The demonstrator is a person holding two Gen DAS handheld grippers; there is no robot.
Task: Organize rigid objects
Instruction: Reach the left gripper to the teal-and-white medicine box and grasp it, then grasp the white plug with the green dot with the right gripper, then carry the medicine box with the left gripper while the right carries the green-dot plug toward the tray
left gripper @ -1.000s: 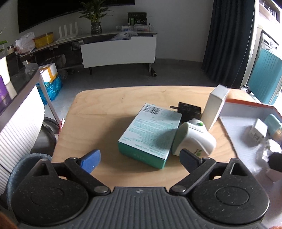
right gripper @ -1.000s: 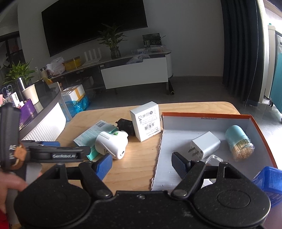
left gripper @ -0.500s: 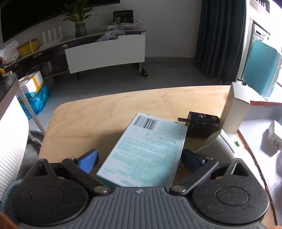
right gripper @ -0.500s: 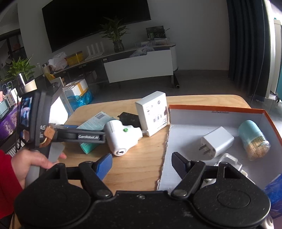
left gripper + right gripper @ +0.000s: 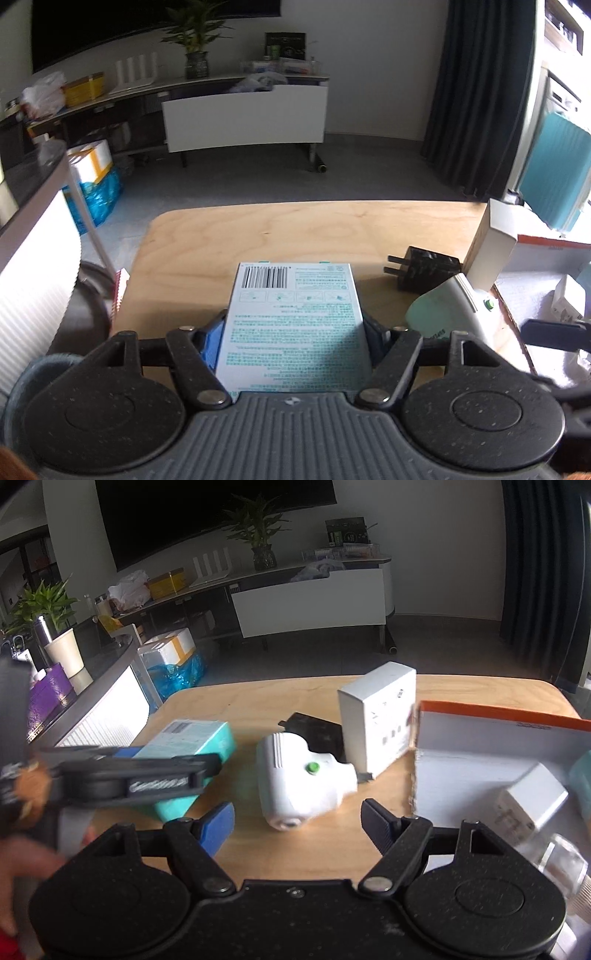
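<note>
A teal-and-white box (image 5: 295, 325) with a barcode lies flat on the wooden table (image 5: 295, 229). My left gripper (image 5: 293, 332) straddles it; its jaws are closing and the pads touch both long sides. The right wrist view shows the same box (image 5: 192, 742) inside that left gripper (image 5: 147, 775). My right gripper (image 5: 297, 823) stands open with nothing between its fingers. Just ahead of it a white plug-in device (image 5: 295, 779) with a green button lies on its side. A black plug adapter (image 5: 314, 731) and an upright white box (image 5: 376, 720) sit behind the device.
An open cardboard tray with an orange rim (image 5: 498, 716) stands at the right. In it are a white charger (image 5: 528, 805), a teal canister (image 5: 581, 775) and a clear item (image 5: 561, 864). A hand (image 5: 22, 864) holds the left gripper. Bare tabletop lies beyond the teal box.
My left gripper slid forward over the teal box and its wide jaws came in against the box's sides. My right gripper moved left from the tray toward the white device.
</note>
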